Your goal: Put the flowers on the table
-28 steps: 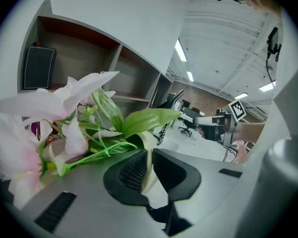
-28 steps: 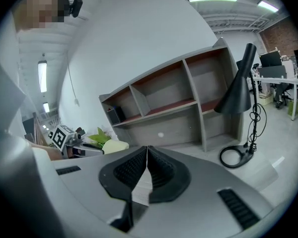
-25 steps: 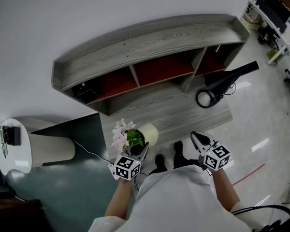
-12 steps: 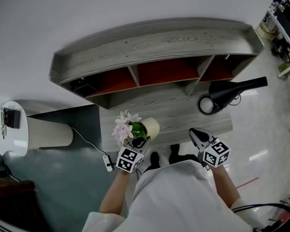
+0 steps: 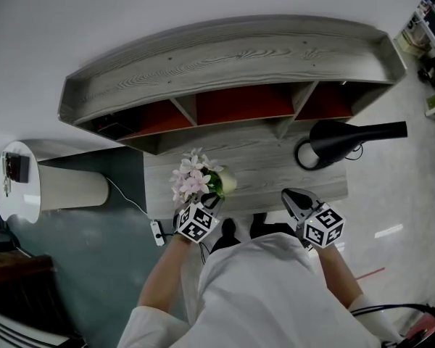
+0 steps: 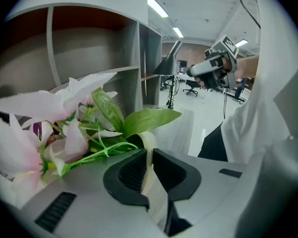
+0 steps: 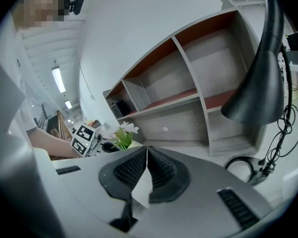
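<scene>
Gripping the cream pot [image 6: 148, 142] by its rim, your left tongs [image 5: 211, 201] have their jaws pressed on the thin wall, one pad inside it and one outside, as the left gripper view shows. The flowers [image 5: 192, 180], pale pink blooms with green leaves, stand out of that pot just left of centre in the head view, over the front left part of the grey wooden table [image 5: 275, 169]. No view shows whether the pot's base rests on the table. In the left gripper view the blooms fill the left half of the frame and a broad leaf reaches toward the middle.

Your right tongs [image 5: 291, 196] sit right of centre, low in the head view, near the table's front edge and well apart from the pot. Their jaws are closed tip to tip with nothing between them, which is plain in the right gripper view. A black lamp [image 5: 344, 135] sits on the right part of the table. The shelf unit [image 5: 225, 56], with red-backed compartments, runs along the back of the table across the upper frame. A white round stand [image 5: 18, 194] is at the far left.
</scene>
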Motion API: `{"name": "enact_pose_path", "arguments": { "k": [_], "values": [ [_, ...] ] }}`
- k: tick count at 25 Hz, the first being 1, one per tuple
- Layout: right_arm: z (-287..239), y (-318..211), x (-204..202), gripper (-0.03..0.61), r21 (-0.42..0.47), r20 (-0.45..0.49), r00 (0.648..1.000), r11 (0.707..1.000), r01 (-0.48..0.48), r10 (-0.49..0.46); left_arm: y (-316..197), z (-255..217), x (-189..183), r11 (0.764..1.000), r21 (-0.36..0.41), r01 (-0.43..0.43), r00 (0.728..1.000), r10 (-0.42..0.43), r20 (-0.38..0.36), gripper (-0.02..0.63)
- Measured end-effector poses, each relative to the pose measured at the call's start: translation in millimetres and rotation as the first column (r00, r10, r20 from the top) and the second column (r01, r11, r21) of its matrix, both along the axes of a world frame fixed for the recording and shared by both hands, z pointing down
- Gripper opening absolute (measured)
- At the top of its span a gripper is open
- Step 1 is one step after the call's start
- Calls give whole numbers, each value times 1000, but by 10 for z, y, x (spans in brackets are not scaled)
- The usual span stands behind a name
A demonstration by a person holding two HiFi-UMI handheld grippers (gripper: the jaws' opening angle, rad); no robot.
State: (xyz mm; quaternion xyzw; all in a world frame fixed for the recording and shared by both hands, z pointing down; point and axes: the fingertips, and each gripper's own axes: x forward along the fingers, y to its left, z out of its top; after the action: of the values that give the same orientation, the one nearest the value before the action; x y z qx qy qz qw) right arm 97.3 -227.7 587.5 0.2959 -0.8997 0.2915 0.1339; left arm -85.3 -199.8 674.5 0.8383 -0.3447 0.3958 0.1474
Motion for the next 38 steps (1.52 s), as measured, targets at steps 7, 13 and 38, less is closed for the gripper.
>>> {"name": "enact_pose_path", "arguments": {
  "k": [7,13,38],
  "values": [
    [185,-24,-33,20,-37,-12,997,996,79,-79,-71,321,75,995,-38,-94,987,98,127,51],
    [234,-47,-182,20,-55,-14,997,995,81,-82,-90,637,156,976,-74,-205,956,216,198,51],
    [420,41,-510,20,-119,-95,995,993,-24,12,334,1730,-86,901,-221,-373,822,431,372,52]
  ]
}}
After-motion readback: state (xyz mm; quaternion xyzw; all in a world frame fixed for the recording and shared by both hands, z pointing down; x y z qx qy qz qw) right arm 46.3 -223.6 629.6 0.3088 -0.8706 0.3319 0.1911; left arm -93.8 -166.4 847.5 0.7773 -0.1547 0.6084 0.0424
